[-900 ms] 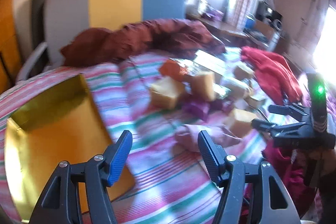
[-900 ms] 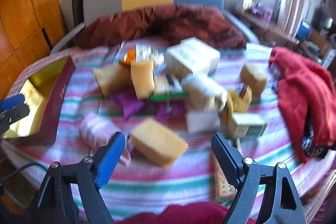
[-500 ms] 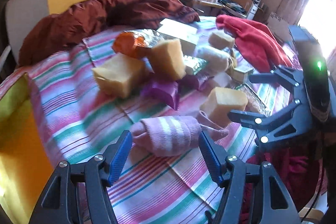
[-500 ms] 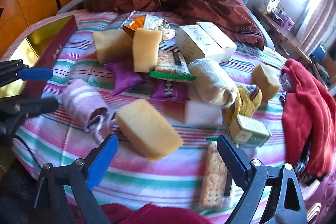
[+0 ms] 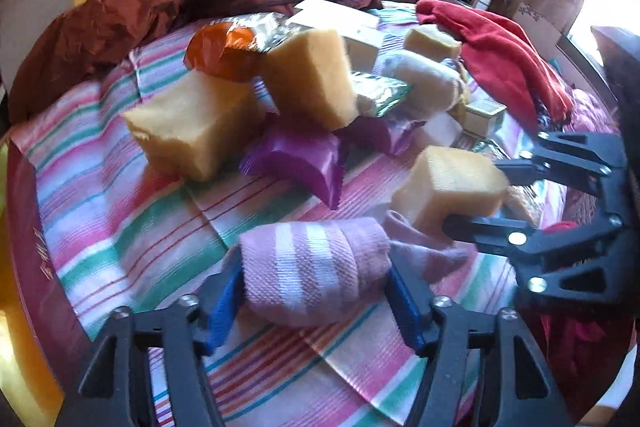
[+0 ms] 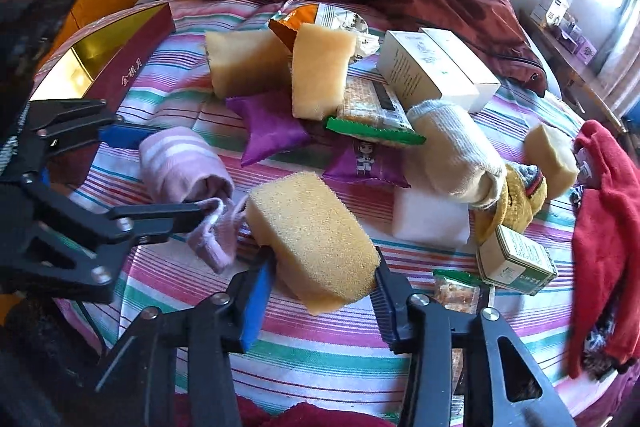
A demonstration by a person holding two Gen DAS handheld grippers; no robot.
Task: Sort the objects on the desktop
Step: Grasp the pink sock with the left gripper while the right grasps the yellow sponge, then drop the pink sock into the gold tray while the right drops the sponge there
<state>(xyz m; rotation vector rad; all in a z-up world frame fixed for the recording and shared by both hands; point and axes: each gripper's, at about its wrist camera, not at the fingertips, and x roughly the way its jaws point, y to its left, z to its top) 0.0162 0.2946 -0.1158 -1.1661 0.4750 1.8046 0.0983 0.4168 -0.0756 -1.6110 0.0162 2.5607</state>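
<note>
**Both tools now straddle their picks: sock on the left, sponge on the right**

The rolled pink striped sock (image 5: 316, 267) lies near the front edge of the worktop, and the left tool (image 5: 312, 291) has come down over it, one blue pad at each end of the roll. Half a second ago the sock was just ahead of the fingertips; now it sits between them, the pads at or against its ends. Whether they already squeeze it I cannot tell. Its loose cuff trails toward the yellow sponge (image 6: 316, 243) just beside it.

That sponge has likewise gone from lying ahead of the right tool (image 6: 324, 279) to sitting between its fingers. The jaws have narrowed since then and appear to press the sponge's sides, so I judge it gripped though not yet lifted.

Farther back on the striped cloth (image 5: 120, 227) the heap waits: two more sponges, purple sachets (image 6: 268, 125), snack packets, white boxes (image 6: 432, 71), a cream sock (image 6: 456, 151). The gold-lined maroon box (image 6: 120, 55) stands open at the left edge, a likely destination. Both picks look ready; lifting comes next, with the cuff liable to snag the sponge.
</note>
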